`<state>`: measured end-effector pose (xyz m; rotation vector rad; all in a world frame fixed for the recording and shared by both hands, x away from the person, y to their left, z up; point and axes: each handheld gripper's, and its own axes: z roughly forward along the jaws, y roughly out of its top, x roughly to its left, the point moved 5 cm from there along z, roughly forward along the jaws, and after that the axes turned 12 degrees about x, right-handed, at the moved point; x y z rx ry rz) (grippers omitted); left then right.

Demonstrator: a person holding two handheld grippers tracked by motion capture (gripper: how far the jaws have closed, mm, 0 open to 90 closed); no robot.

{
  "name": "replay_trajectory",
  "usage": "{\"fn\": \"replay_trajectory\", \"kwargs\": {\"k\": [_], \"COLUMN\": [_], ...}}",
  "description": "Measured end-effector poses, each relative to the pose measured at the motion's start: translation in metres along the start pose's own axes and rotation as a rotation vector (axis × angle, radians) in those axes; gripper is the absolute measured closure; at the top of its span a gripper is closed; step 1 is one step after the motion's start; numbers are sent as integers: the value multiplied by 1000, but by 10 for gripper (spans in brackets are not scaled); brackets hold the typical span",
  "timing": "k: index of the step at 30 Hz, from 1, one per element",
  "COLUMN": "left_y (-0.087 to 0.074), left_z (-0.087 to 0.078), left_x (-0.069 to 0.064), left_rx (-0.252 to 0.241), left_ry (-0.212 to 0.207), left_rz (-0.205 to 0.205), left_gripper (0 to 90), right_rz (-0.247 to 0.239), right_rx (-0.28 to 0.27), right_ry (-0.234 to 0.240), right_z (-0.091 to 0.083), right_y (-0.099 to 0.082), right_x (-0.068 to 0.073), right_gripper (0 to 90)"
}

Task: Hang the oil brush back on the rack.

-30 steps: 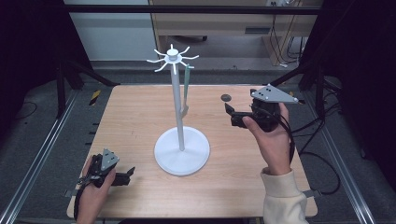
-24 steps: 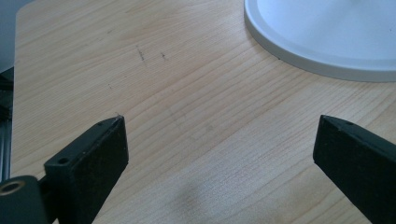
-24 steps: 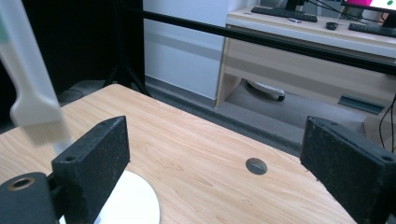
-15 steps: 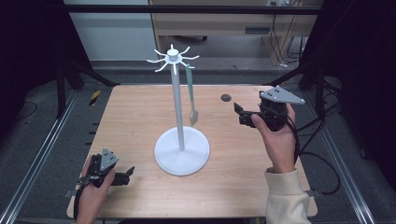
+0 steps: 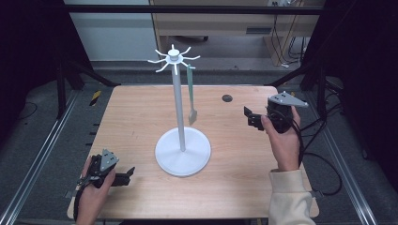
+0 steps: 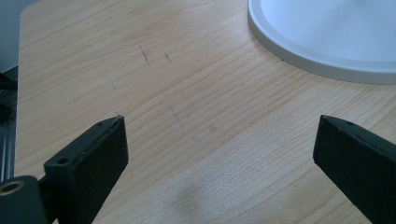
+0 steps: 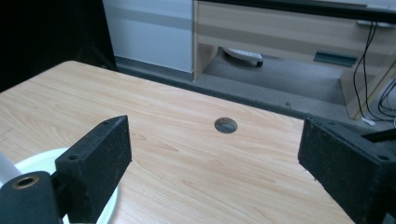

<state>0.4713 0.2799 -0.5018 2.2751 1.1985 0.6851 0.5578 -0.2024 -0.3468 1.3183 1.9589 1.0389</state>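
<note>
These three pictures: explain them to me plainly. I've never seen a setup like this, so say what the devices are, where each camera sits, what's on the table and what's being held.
A person sits at a wooden table with a hand-held two-jaw gripper in each hand. The high view looks down from above: the left gripper rests near the table's front left corner, and the right gripper is held above the right side.

The other two pictures come from cameras riding on the grippers, each looking out between its own two black jaws. Both pairs stand wide apart with nothing between them.

On the table stands a white stand: a round base, a thin pole and hooks on top. A green utensil hangs from one hook. A small dark round spot marks the tabletop.
</note>
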Motion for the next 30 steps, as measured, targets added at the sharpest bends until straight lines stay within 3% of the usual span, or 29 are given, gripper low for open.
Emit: {"fn": "replay_trajectory", "kwargs": {"k": [9,30], "left_y": [-1,-4], "left_z": [0,8], "left_x": [1,7], "left_rx": [2,37], "left_ry": [2,28], "left_rz": [-2,-31], "left_gripper": [28,28], "right_rz": [1,-26], "right_rx": [63,244], "right_ry": [-17,12], "right_z": [24,88], "right_y": [-26,-94], "right_x": [-9,-6], "right_gripper": [106,116]}}
